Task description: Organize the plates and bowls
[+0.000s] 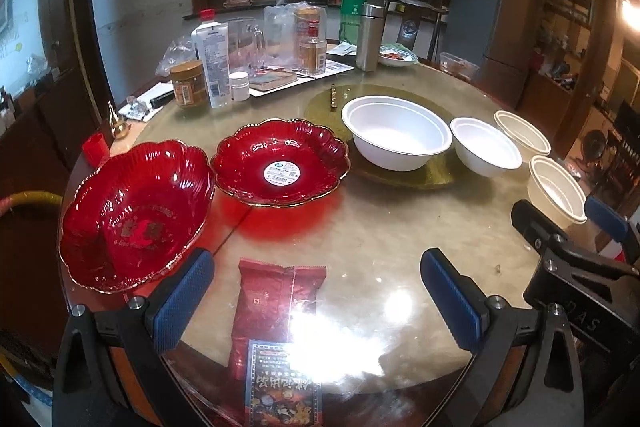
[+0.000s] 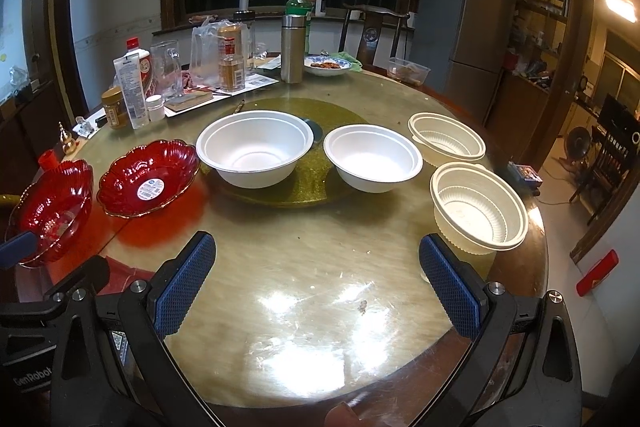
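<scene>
1. The left gripper (image 1: 316, 301) hangs over the near edge of the round table (image 1: 380, 227), its blue pads spread wide with nothing between them.
2. The right gripper (image 2: 316, 285) hangs beside it over the same edge, also spread wide and empty.
3. Two red plates sit on the left of the table: the near red plate (image 1: 136, 215) is just beyond the left gripper's left pad, and the far red plate (image 1: 280, 163), with a round white sticker at its centre, is just beside it; whether their rims touch I cannot tell.
4. The big white bowl (image 2: 254, 151) sits on the dark-gold turntable (image 2: 280, 193) at the table's middle.
5. The small white bowl (image 2: 372, 157) stands to its right, at the turntable's edge, apart from it.
6. Two ribbed cream bowls sit on the right: the far ribbed bowl (image 2: 446, 137) and the near ribbed bowl (image 2: 478, 207), the latter close to the table's right edge and just beyond the right gripper's right pad.
7. A red packet (image 1: 276, 307) lies between the left gripper's pads, with a printed card (image 1: 284, 383) overlapping its near end.
8. Bottles, jars and a steel flask (image 2: 292, 49) crowd the far side.
</scene>
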Available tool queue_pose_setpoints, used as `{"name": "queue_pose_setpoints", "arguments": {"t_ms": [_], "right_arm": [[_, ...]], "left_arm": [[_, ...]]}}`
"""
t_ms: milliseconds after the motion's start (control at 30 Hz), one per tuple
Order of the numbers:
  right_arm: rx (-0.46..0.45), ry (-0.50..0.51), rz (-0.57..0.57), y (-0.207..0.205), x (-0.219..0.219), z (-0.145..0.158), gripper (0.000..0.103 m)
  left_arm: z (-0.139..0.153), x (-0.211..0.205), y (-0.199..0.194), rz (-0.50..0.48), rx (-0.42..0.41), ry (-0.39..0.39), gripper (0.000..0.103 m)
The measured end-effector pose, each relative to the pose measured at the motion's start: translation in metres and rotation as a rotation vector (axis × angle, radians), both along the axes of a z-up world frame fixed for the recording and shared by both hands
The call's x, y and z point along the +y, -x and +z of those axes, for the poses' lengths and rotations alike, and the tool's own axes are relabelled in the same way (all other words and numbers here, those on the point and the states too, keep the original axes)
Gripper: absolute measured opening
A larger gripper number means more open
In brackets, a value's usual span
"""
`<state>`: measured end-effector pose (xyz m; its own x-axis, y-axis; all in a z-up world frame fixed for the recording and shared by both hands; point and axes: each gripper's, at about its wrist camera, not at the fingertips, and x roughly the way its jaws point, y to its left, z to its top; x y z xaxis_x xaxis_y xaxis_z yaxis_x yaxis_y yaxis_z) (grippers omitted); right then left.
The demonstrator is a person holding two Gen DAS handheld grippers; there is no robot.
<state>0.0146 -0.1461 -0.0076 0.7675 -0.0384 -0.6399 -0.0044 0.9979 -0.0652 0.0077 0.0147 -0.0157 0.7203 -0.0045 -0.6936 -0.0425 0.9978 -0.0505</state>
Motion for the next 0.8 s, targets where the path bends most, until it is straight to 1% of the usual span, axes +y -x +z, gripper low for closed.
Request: {"name": "queue_pose_setpoints", "arguments": {"t_ms": [200,667,800], "right_arm": [[-0.004,0.005,-0.011,0.001,-0.0027,0.0003,0.103],[-0.007,-0.001,-0.017,0.0026,-0.006,0.0018,0.103],[-0.008,-0.002,-0.015,0.0026,-0.006,0.0015,0.103]], "left_arm": [[0.0006,-0.0002,0.0,-0.009,0.001,0.007,0.103],[0.0017,-0.0051,0.0019,-0.016,0.001,-0.014,0.103],[0.0025,-0.0042,0.0021,-0.019,-0.001,-0.003,0.103]]}}
